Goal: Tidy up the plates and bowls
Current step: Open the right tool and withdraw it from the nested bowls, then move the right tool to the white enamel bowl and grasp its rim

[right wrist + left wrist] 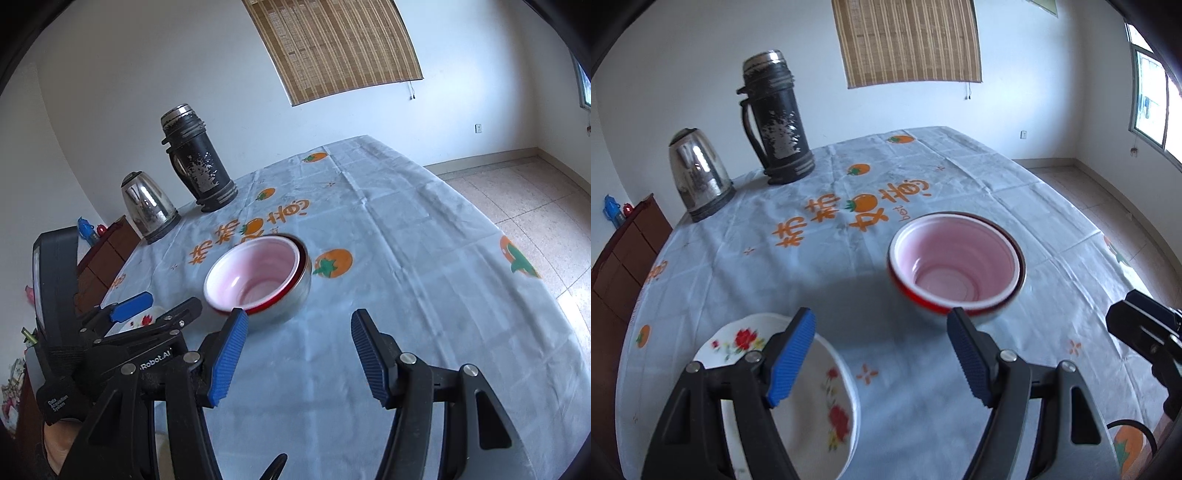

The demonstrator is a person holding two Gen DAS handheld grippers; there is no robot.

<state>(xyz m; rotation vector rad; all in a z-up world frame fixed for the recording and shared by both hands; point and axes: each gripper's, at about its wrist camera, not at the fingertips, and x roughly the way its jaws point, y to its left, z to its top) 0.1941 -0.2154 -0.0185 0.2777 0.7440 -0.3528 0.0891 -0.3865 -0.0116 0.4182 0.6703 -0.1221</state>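
One floral plate [798, 387], two nested bowls [955, 264], one kettle [698, 175], one flask [777, 118]

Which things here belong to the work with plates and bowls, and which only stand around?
For the job:
- floral plate
- red bowl with white inside

Just standing about:
- kettle
- black flask
- tablecloth
- blind

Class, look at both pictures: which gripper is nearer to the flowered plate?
Left. The left gripper hangs right over the flowered plate, one of its fingers above the plate's rim. The right gripper is off to the side, over bare tablecloth.
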